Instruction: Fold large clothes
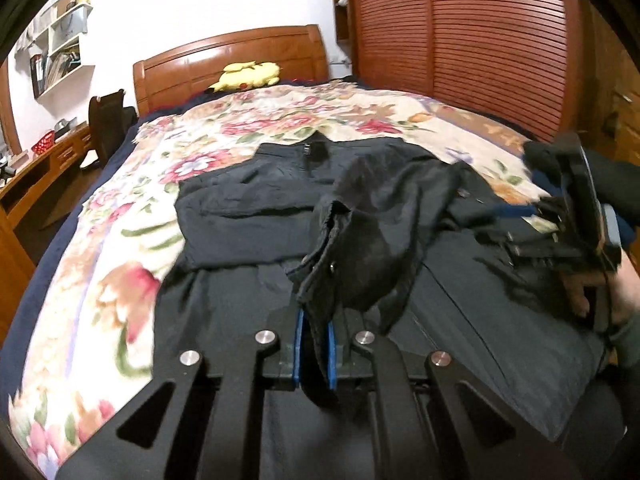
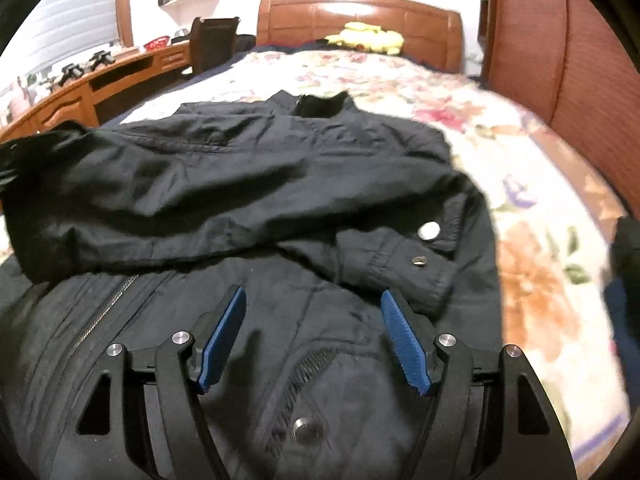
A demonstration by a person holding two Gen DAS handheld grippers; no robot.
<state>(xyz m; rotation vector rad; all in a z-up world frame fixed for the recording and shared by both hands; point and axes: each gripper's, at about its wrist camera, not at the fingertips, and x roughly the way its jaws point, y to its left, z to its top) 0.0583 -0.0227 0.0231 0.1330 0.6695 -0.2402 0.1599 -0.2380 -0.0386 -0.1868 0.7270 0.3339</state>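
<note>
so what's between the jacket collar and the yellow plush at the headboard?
Only floral bedspread between jacket collar and yellow plush; both wrist views show it.

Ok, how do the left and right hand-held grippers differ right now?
The left hand-held gripper is shut on the black jacket's sleeve cuff, holding it raised; the right hand-held gripper is open and holds nothing, hovering over the jacket's body. Both have blue pads and point toward the headboard.
</note>
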